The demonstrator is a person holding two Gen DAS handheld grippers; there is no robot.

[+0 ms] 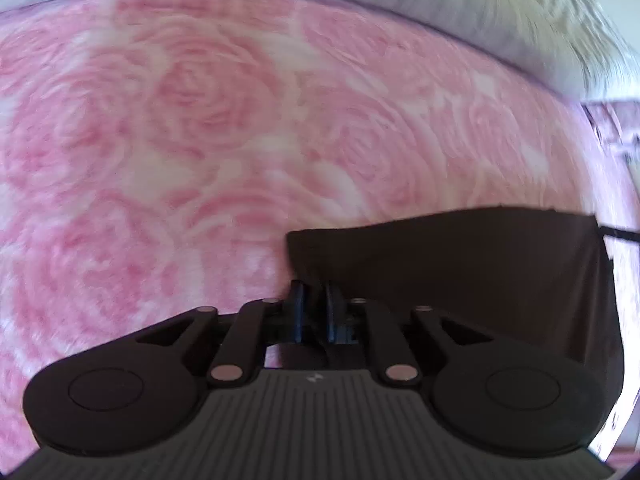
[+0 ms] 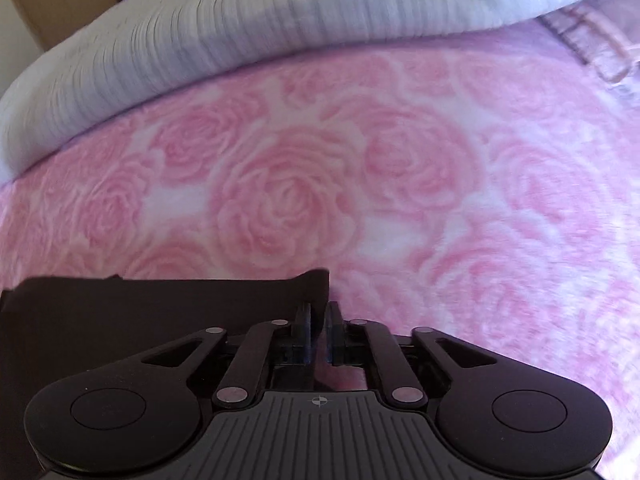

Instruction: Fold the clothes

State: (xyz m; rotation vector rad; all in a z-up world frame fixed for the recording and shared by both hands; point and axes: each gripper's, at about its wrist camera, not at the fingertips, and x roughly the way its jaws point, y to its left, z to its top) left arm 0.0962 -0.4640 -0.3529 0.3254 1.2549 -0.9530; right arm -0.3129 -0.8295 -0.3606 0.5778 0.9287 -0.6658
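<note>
garment (image 1: 460,272) dark brown | blanket (image 1: 200,120) pink rose-patterned | pillow (image 2: 240,24) white ribbed

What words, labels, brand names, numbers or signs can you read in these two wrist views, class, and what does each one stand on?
No readable words or numbers in either view.
Left gripper: a small pale emblem on its ribbed body, not letters.
Right gripper: a small crosshair sign on its ribbed body, no text.
Dark garment, rose blanket, white bedding: no print or tags showing.

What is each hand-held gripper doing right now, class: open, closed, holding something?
Left hand-held gripper: closed on a corner of the dark garment.
Right hand-held gripper: closed on another corner of the dark garment.
</note>
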